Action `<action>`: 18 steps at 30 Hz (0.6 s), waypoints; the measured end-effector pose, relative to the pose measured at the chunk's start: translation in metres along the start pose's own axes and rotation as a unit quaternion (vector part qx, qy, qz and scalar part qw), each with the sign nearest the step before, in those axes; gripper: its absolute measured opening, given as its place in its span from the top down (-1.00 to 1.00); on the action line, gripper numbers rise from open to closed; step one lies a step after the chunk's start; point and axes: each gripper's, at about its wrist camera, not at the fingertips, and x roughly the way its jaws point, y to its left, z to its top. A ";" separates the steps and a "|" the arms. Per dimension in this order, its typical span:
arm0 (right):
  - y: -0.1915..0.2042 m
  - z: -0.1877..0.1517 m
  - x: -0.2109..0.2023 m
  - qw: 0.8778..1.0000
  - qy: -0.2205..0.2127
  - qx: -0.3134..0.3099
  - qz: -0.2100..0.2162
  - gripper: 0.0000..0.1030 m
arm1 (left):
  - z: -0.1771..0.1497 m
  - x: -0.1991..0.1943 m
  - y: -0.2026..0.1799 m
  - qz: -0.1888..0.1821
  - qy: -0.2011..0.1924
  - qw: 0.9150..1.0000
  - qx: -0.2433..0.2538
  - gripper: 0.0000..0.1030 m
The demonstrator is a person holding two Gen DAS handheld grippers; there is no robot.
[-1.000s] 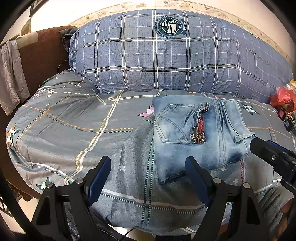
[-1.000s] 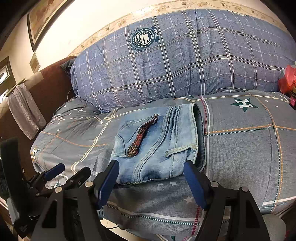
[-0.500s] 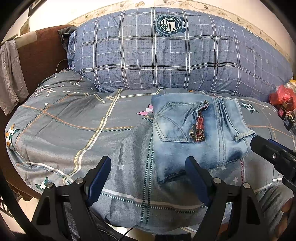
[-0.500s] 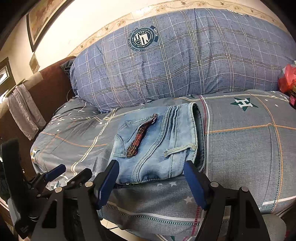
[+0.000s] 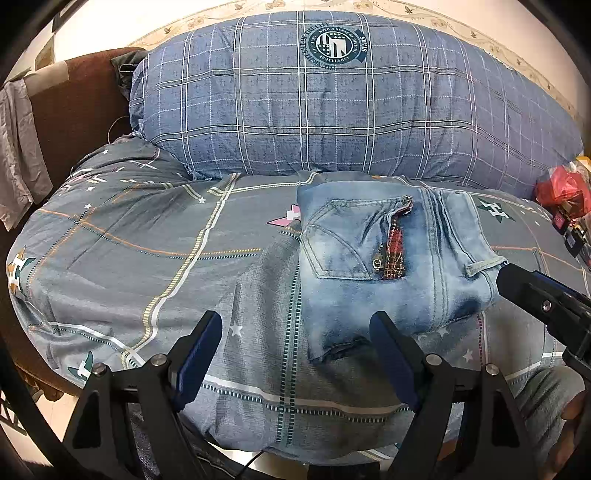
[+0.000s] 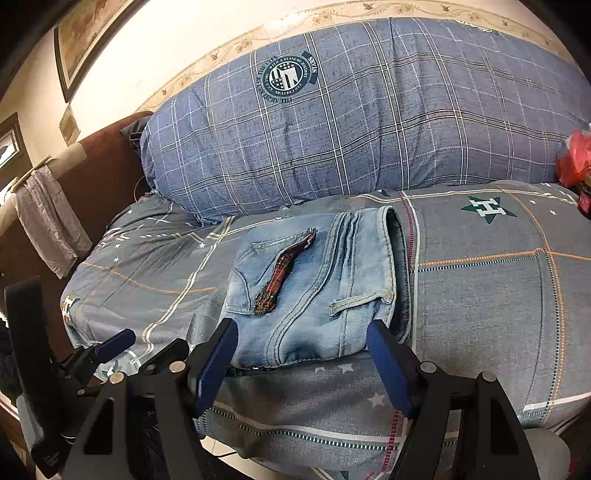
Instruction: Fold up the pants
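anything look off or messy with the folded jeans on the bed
Mostly tidy: the light-blue denim jeans lie folded on the grey patterned bedspread. Only the near-left hem corner curls up. Both claws hang open, clear of them.

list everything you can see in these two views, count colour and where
folded jeans: 1, light blue denim with a red plaid pocket trim, lying on the bedspread in front of both grippers
bedspread: 1, grey-blue with stars and stripe lines, covering the bed
big pillow: 1, blue plaid with a round crest, along the wall behind the jeans
grey cloth: 1, grey, hanging over the brown headboard at far left
headboard: 1, dark brown, left of the pillow
red bag: 1, red, at the bed's far right edge
framed picture: 1, dark frame, on the wall upper left
left gripper: 1, black with blue pads, open, empty, near the bed's front edge
right gripper: 1, black with blue pads, open, empty, at the jeans' near edge
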 end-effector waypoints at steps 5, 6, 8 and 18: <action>-0.001 0.000 0.000 1.000 -0.001 0.002 0.000 -0.47 | 0.000 0.001 0.000 -0.001 0.001 1.000 0.001 -0.60; -0.002 0.000 0.000 1.000 -0.001 0.003 0.000 -0.47 | -0.001 0.001 0.000 -0.001 0.002 1.000 0.001 -0.60; -0.002 -0.001 0.000 1.000 -0.001 0.004 -0.001 -0.47 | -0.001 0.001 0.000 -0.002 0.004 1.000 0.000 -0.60; -0.003 -0.002 0.000 1.000 0.000 0.006 -0.001 -0.47 | -0.002 0.002 0.000 -0.003 0.005 1.000 0.001 -0.60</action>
